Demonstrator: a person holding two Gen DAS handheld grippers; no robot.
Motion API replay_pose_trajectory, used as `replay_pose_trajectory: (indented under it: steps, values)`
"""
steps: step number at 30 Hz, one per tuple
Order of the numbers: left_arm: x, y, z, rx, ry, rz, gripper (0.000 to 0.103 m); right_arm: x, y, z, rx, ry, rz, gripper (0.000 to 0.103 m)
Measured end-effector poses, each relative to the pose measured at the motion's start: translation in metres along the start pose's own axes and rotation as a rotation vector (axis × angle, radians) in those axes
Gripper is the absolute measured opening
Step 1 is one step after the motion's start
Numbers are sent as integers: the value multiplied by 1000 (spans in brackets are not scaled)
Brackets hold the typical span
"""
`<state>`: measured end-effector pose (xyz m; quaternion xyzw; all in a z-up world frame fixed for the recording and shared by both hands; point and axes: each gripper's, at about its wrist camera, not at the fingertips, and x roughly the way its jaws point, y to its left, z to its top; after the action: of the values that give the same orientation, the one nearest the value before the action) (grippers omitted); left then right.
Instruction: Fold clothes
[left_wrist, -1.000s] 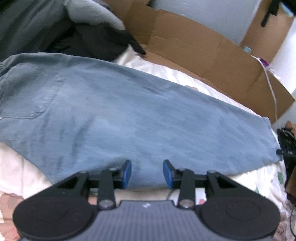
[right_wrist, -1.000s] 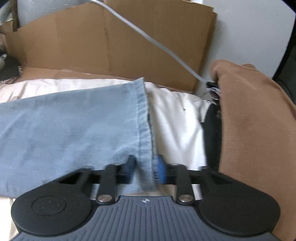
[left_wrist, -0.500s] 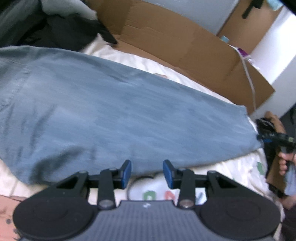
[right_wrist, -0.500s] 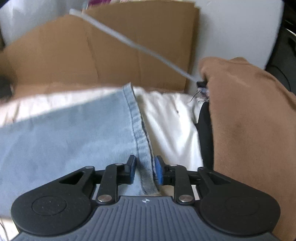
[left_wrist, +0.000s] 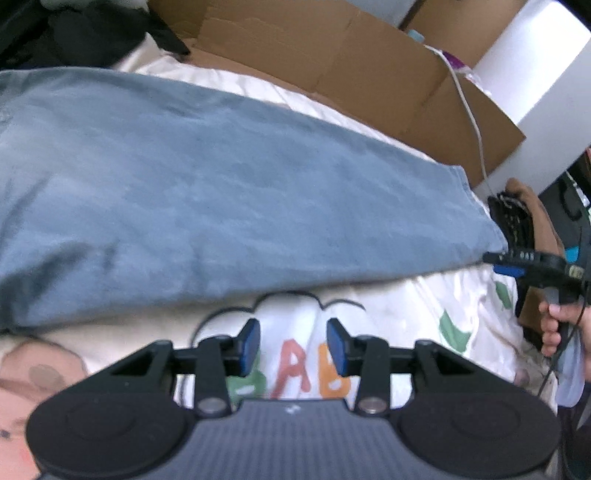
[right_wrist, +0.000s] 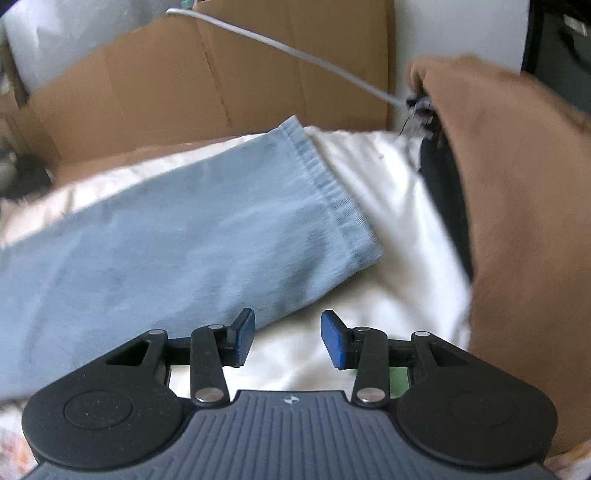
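We see the jeans (left_wrist: 229, 199) lying flat across the bedsheet (left_wrist: 399, 314), running from the left toward the hem (right_wrist: 332, 192) at the right. Behind them a cardboard sheet (left_wrist: 332, 62) stands along the far edge of the bed, with a cable (left_wrist: 472, 122) hanging down in front of it. A heap of clothes (left_wrist: 85, 33) sits at the far left, behind the jeans. The left gripper (left_wrist: 293, 347) hovers over bare sheet just in front of the jeans' near edge. The right gripper (right_wrist: 288, 338) hangs by the hem's near corner, its left pad over the cloth, the other over sheet. A brown garment (right_wrist: 517, 221) lies right of the hem.
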<state>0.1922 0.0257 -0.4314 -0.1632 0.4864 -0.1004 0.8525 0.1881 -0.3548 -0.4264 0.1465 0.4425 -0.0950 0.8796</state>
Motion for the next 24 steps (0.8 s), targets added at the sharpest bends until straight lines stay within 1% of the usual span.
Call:
replay_pose_trajectory:
  steps: [1,3,4,6,10,13,17,19,21,24]
  values:
    - [5,-2,-1,-1,6,2,42,5,-2,-1,31,19,26,56]
    - [13,-6,-1,8,7,3,42,15,-4,-4,93,57,73,56]
    - [17,-8,-1,13,7,4,42,17,-4,-4,111,63,90,57]
    - [25,-12,0,19,3,8,42,20,-2,-4,122,54,116,59]
    - [33,-19,2,12,-13,10,42,25,-9,2,209,40,129,59]
    - [25,-25,6,21,-51,-16,42,13,-13,9,260,-15,118,59]
    - [18,-27,12,21,-96,-37,42,-2,-2,23,181,-106,123,59]
    - [14,-26,14,15,-123,-43,42,-6,2,29,141,-133,128,59]
    - [9,-27,19,19,-153,-56,42,-3,3,36,125,-134,125,59]
    - [7,-31,28,41,-170,-57,42,7,2,45,121,-125,117,59]
